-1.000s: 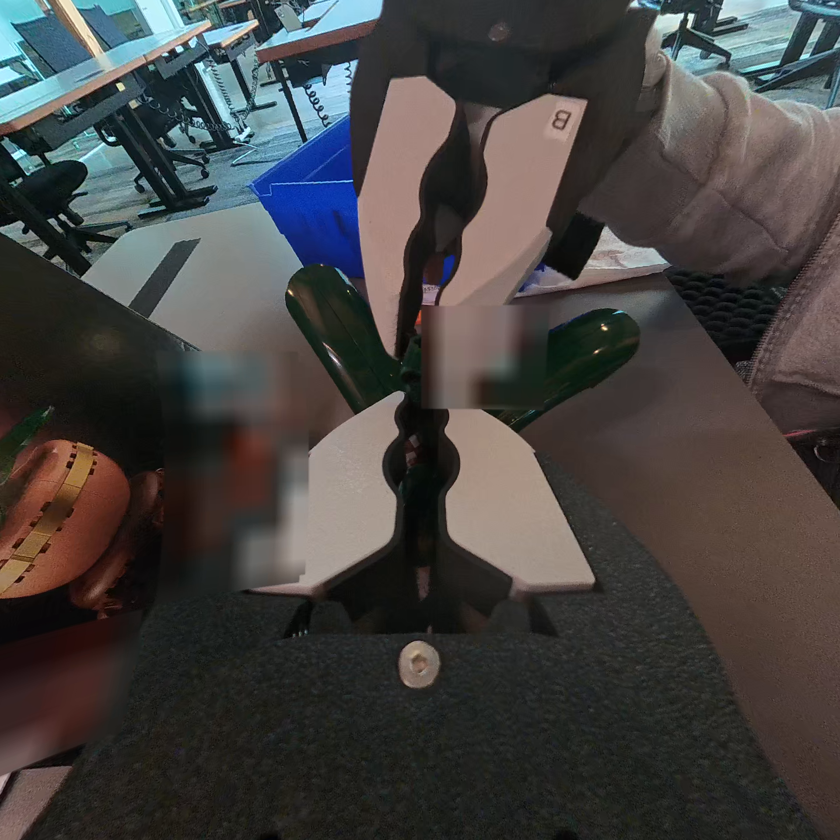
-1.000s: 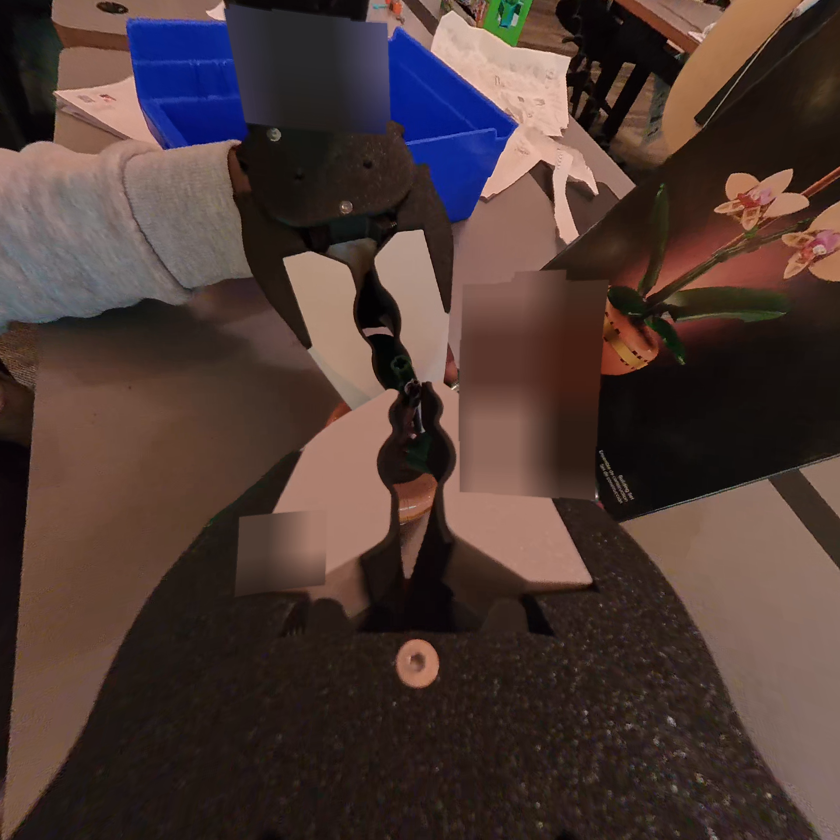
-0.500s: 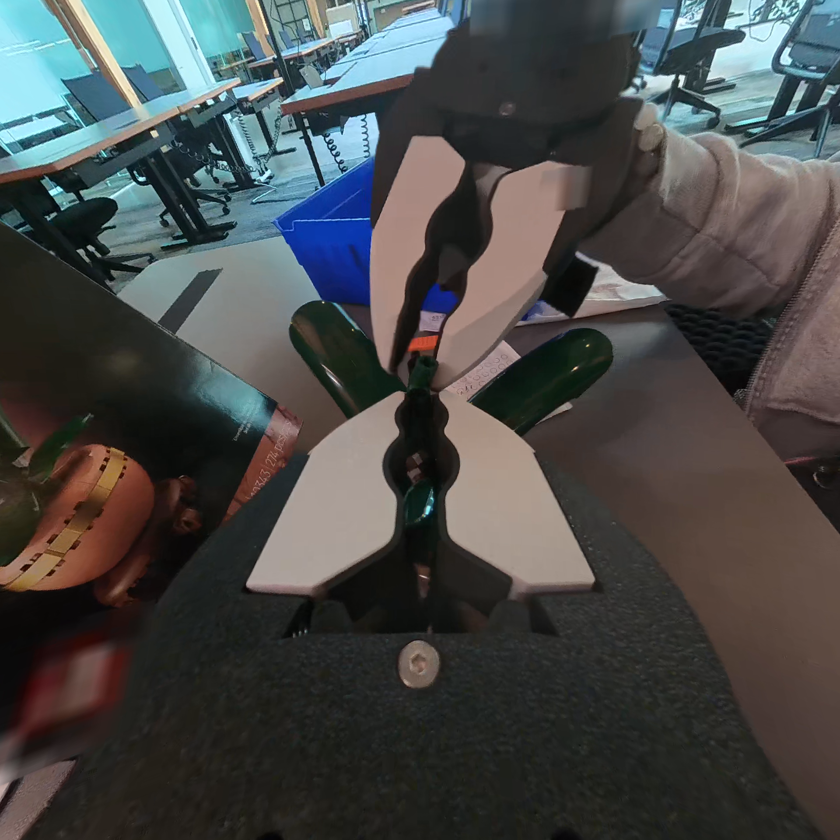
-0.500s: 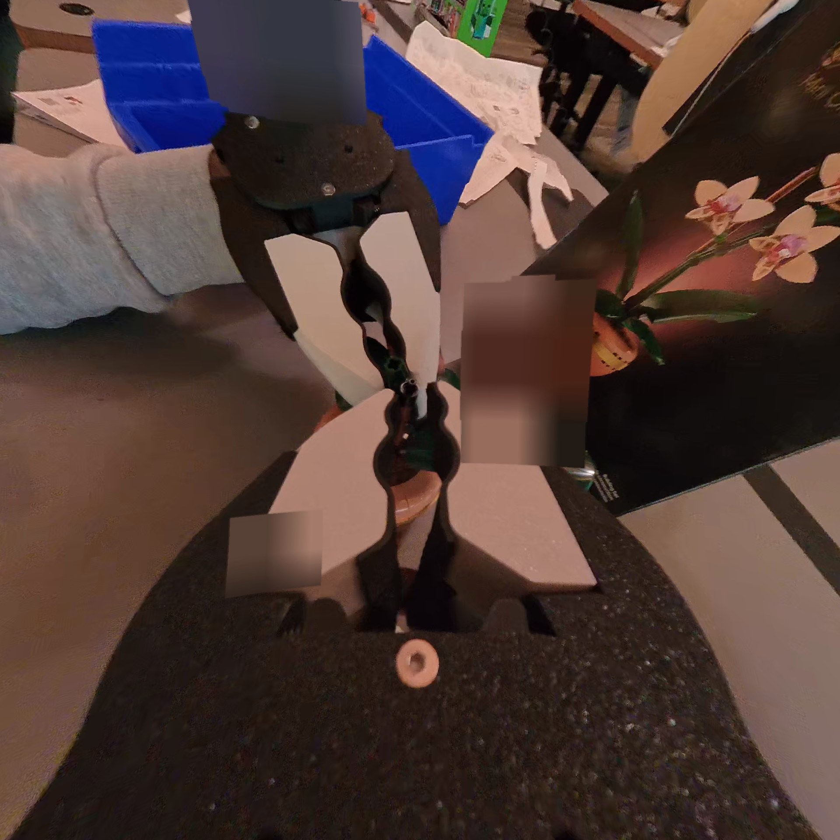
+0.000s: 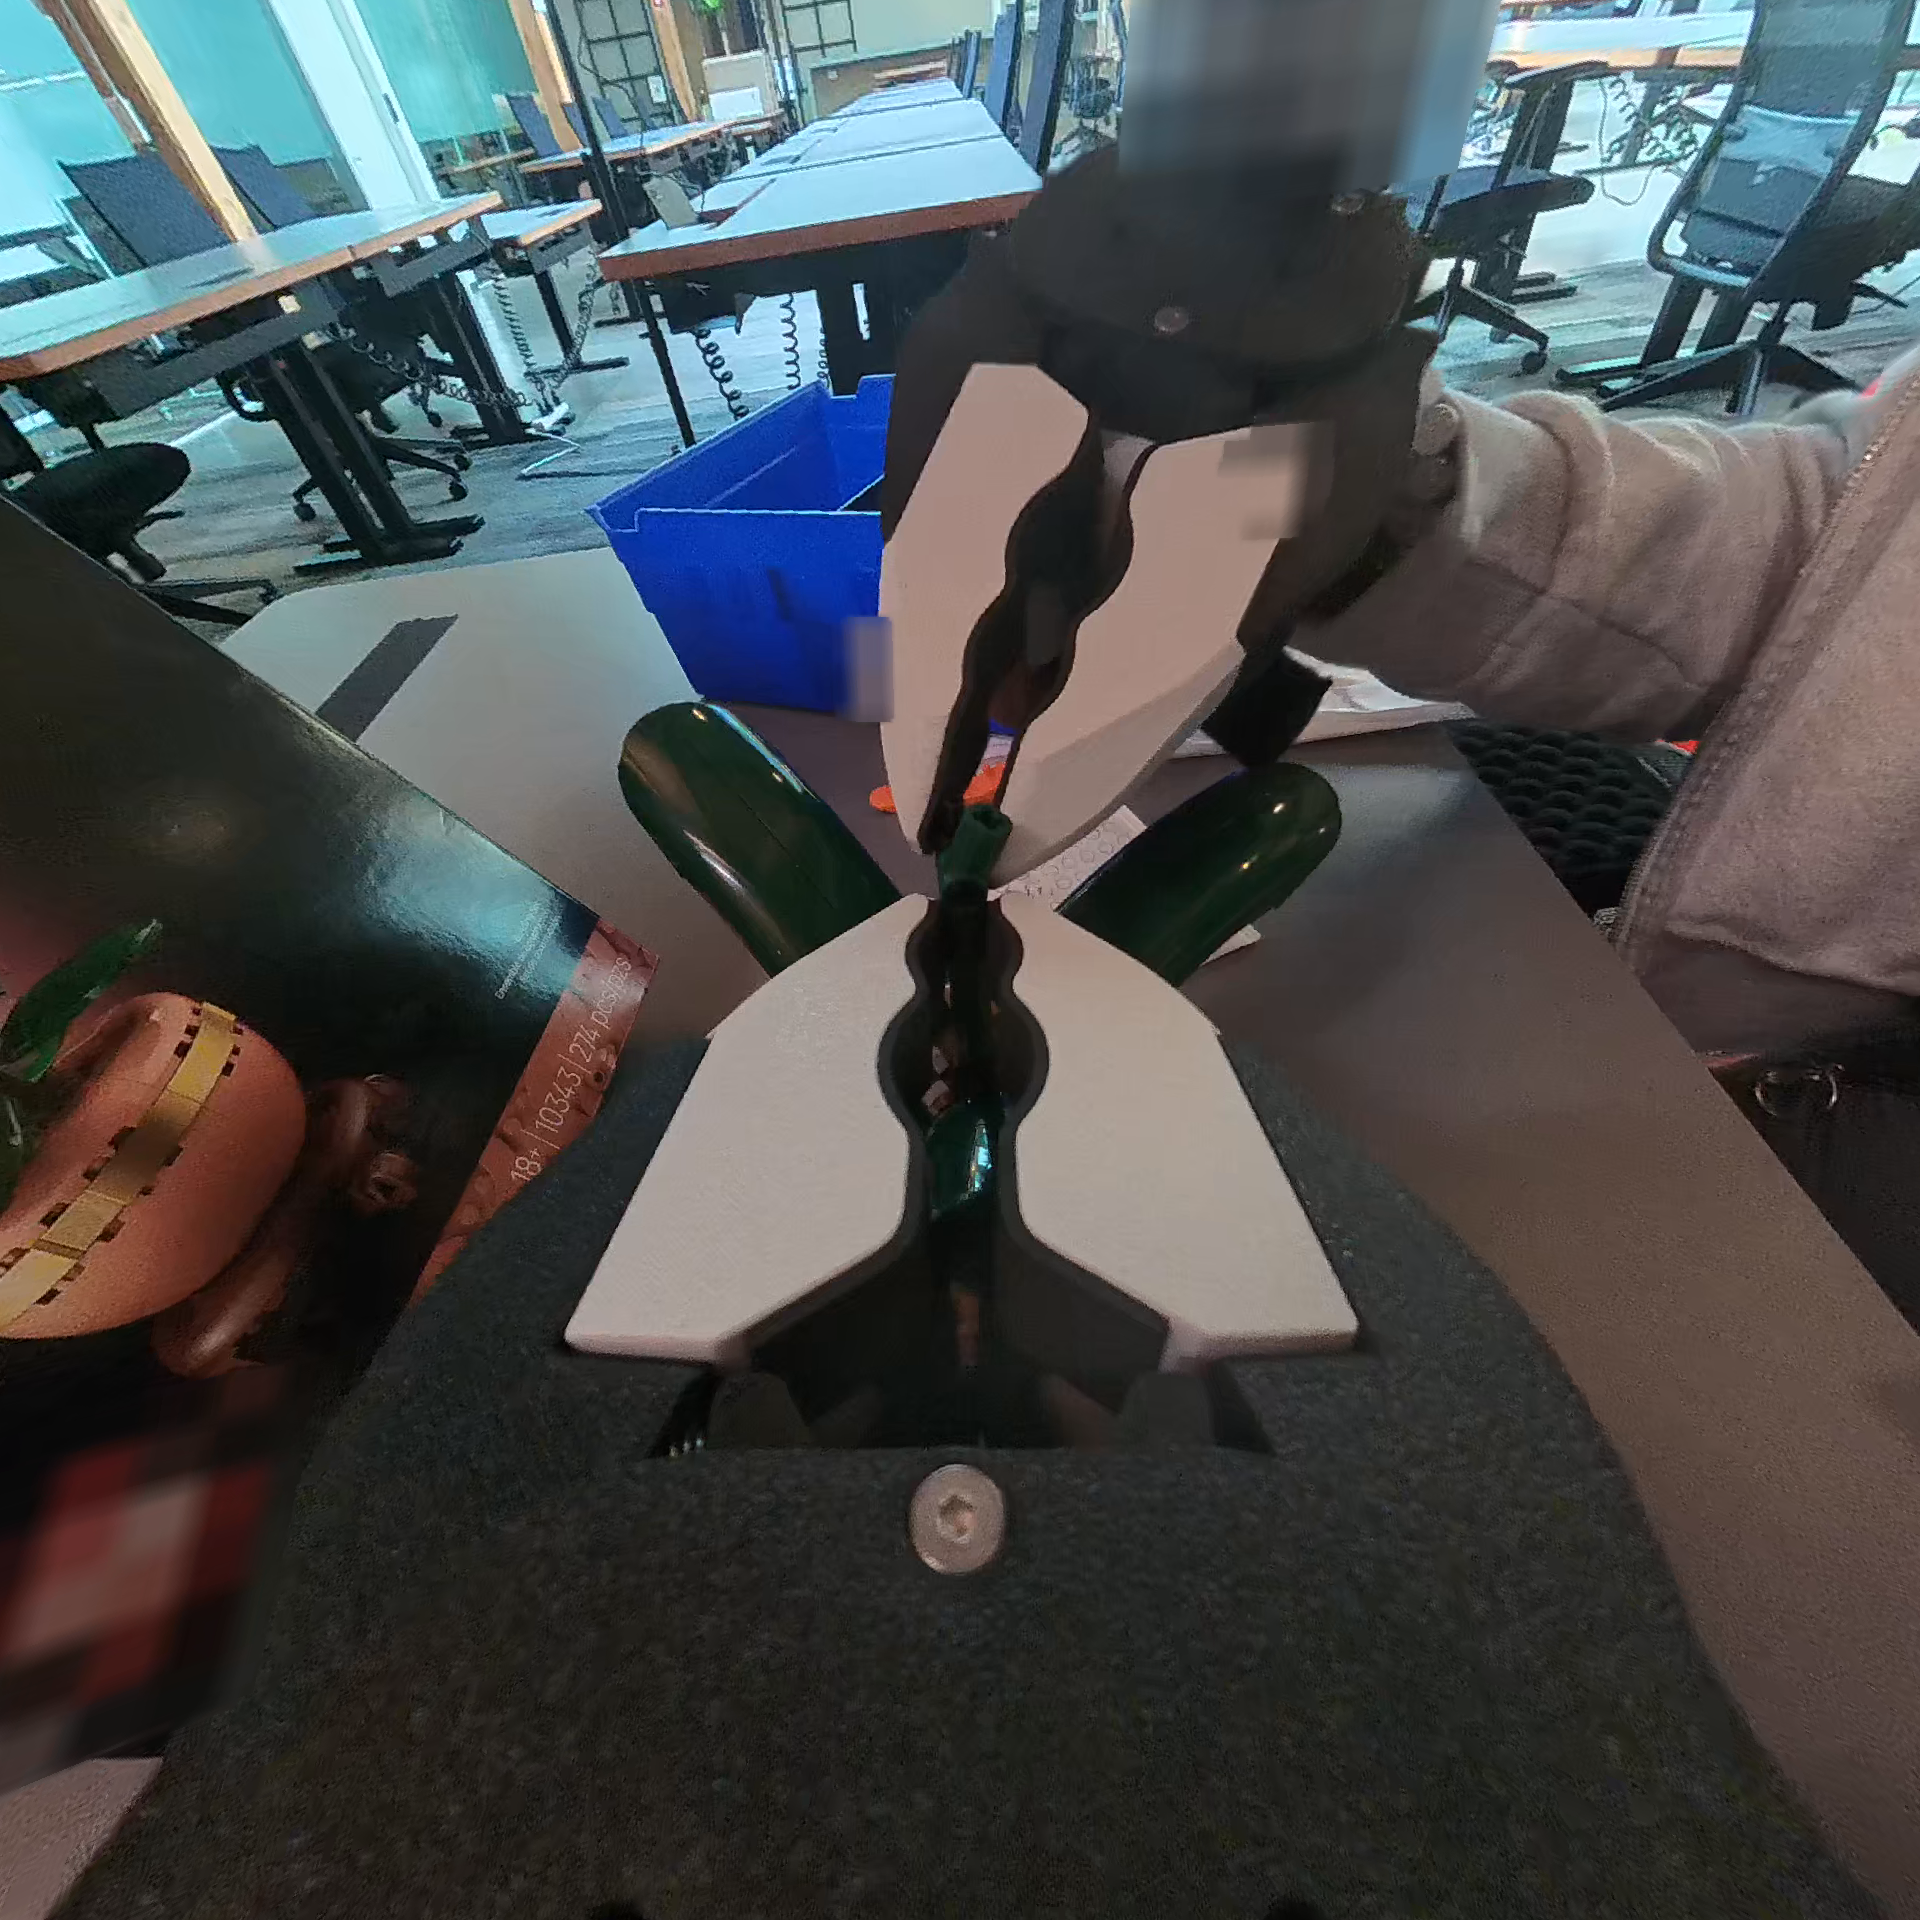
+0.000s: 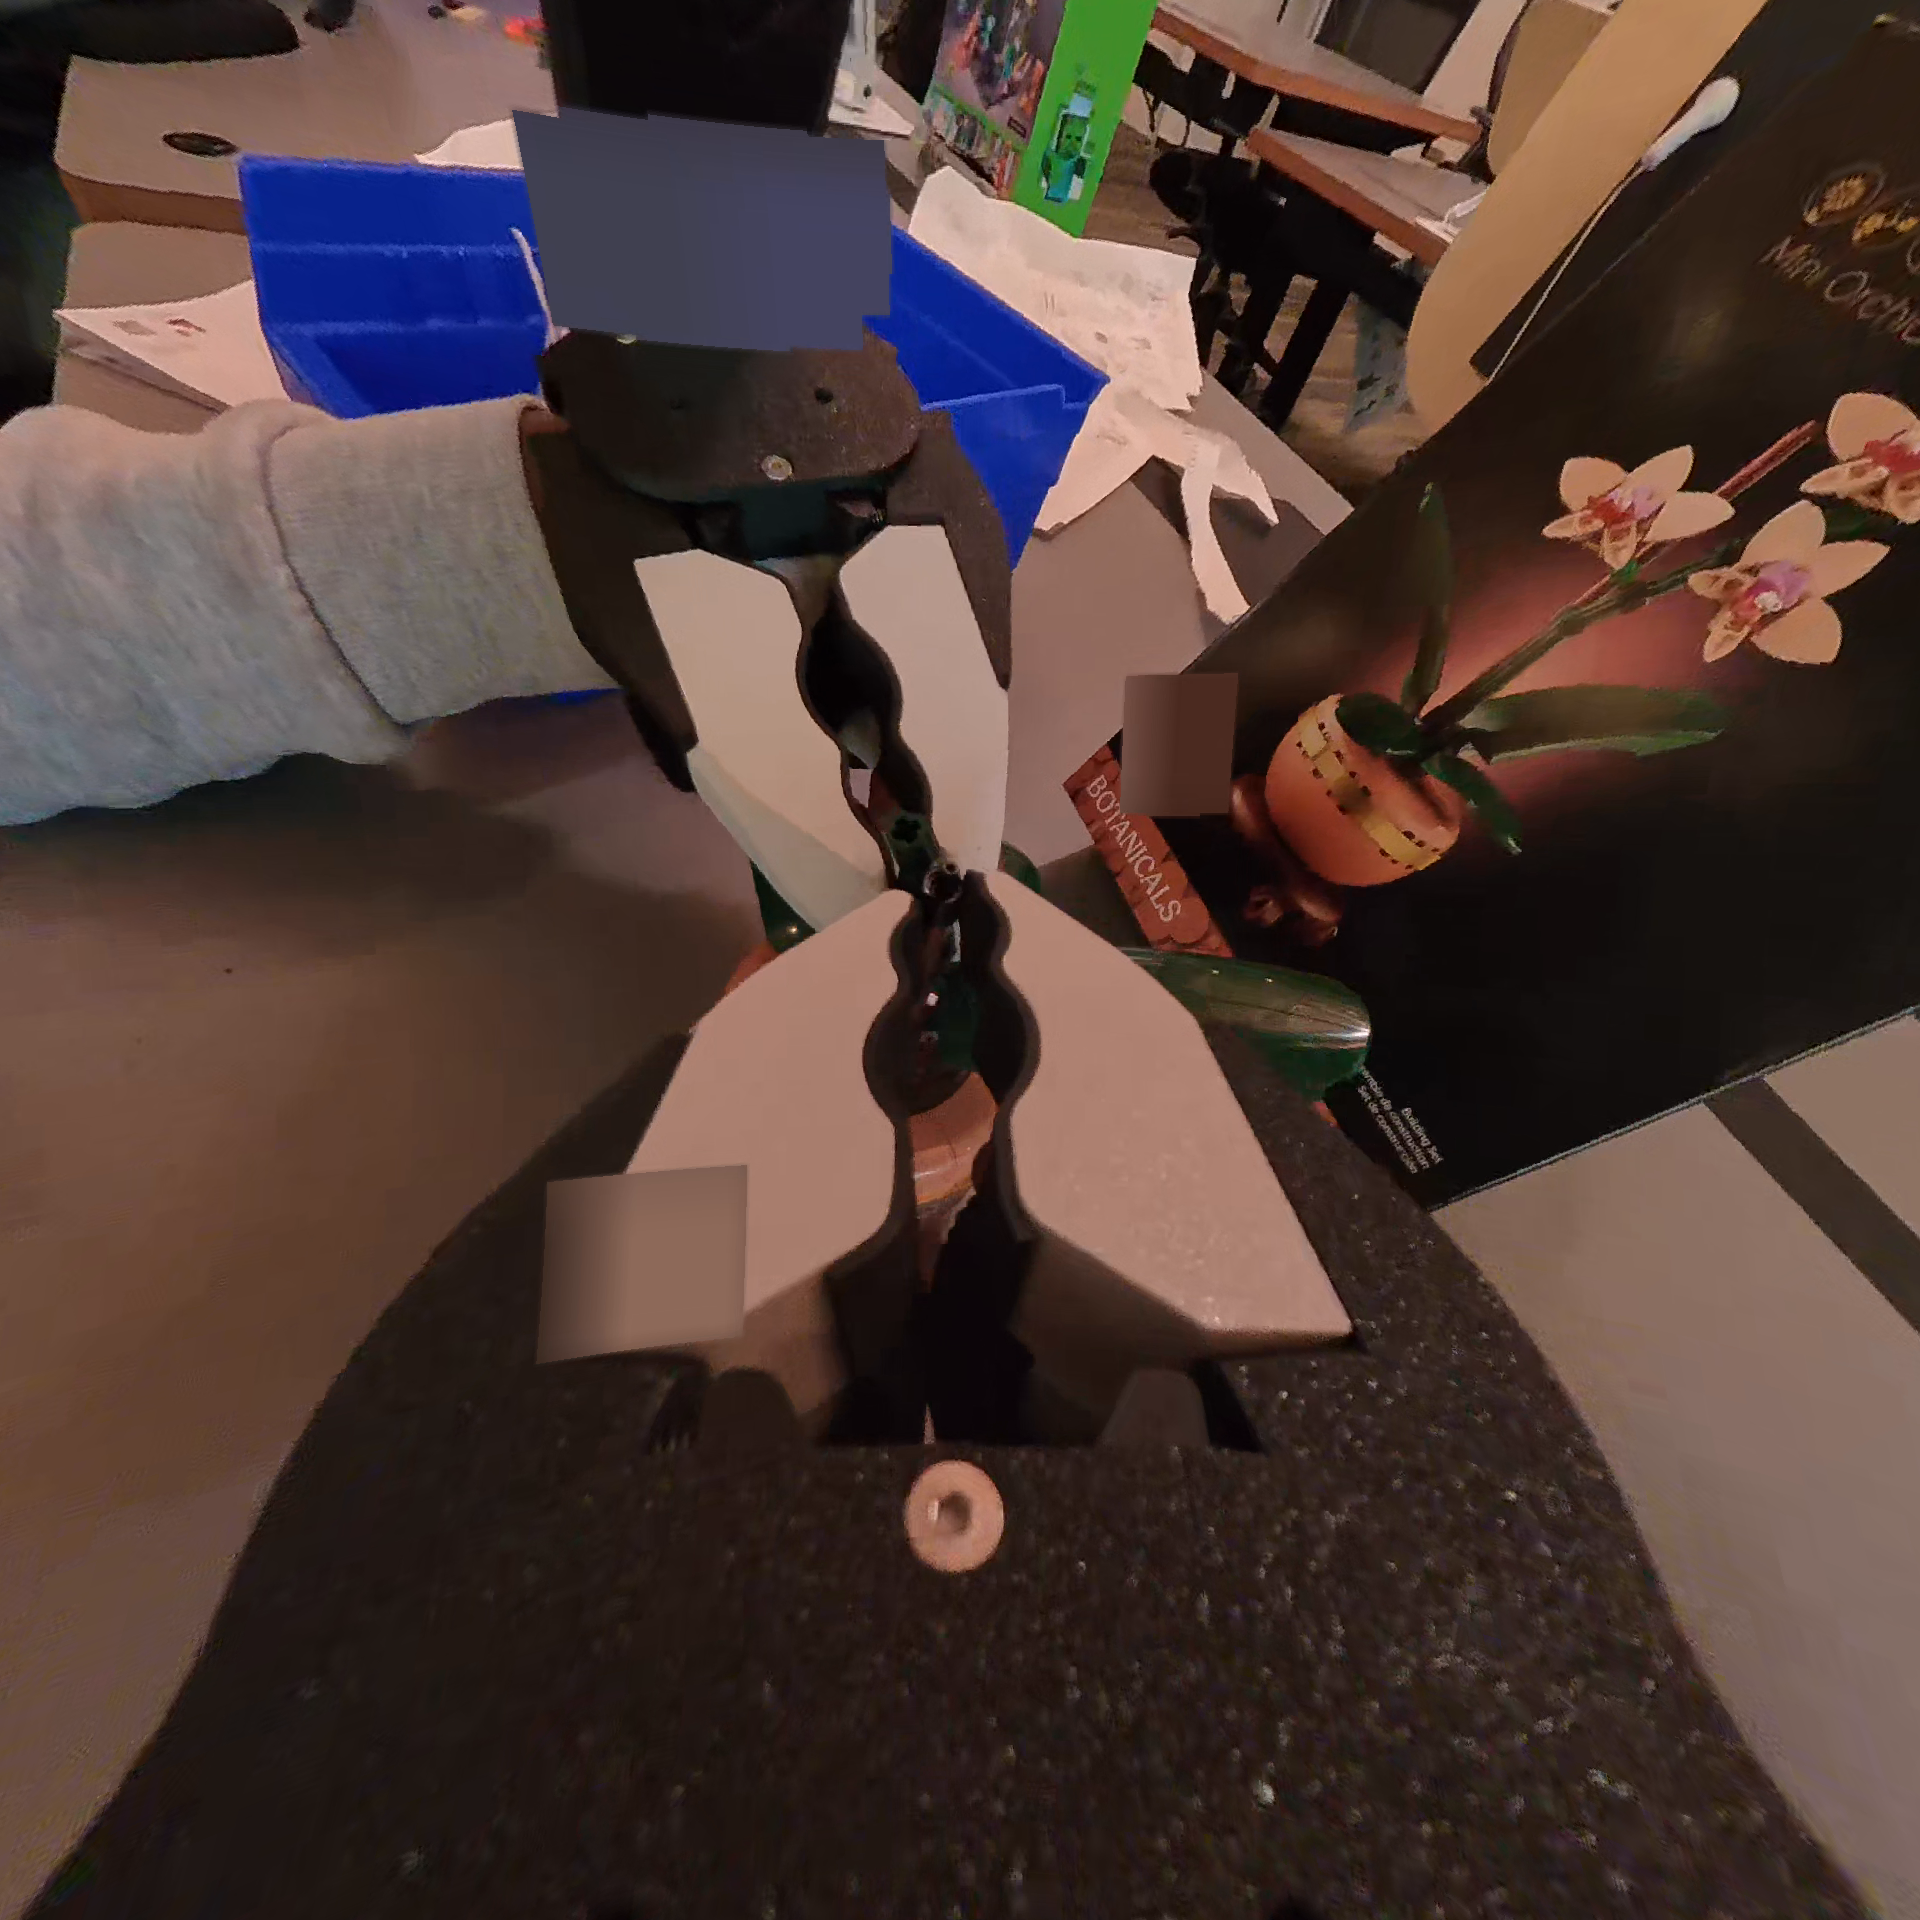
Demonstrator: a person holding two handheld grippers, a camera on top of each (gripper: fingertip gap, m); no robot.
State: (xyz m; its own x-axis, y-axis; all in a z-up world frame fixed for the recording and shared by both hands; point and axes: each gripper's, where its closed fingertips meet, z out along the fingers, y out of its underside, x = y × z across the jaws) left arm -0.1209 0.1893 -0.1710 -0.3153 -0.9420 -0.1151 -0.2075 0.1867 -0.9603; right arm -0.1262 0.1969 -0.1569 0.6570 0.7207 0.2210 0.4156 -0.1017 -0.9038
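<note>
A brick-built plant stands on the grey table between my two grippers. It has a thin green stem [image 5: 977,833], two dark green leaves [image 5: 740,831] and a terracotta pot [image 6: 945,1155]. My left gripper [image 5: 961,914] is shut on the stem, which runs down between its white fingers. My right gripper [image 6: 940,896] comes from the opposite side and is shut on the stem's top end. The two sets of fingertips almost touch. The right gripper [image 5: 971,836] shows in the left wrist view. The left gripper [image 6: 914,844] shows in the right wrist view, with the stem [image 6: 910,829] at its tips. One leaf [image 6: 1268,1010] also shows there.
A dark picture box [image 6: 1662,748] with an orchid printed on it stands beside the plant; it also shows in the left wrist view [image 5: 260,894]. A blue bin [image 5: 769,582] sits behind, with loose paper sheets [image 6: 1081,301] near it. Grey-sleeved arms [image 5: 1621,582] hold the grippers. Left and right tips are no more than a few centimetres apart.
Both grippers stay shut on the stem. The left wrist view has tilted upward, showing more of the room, and the box has slid toward the left edge. The right gripper appears slightly farther off.
</note>
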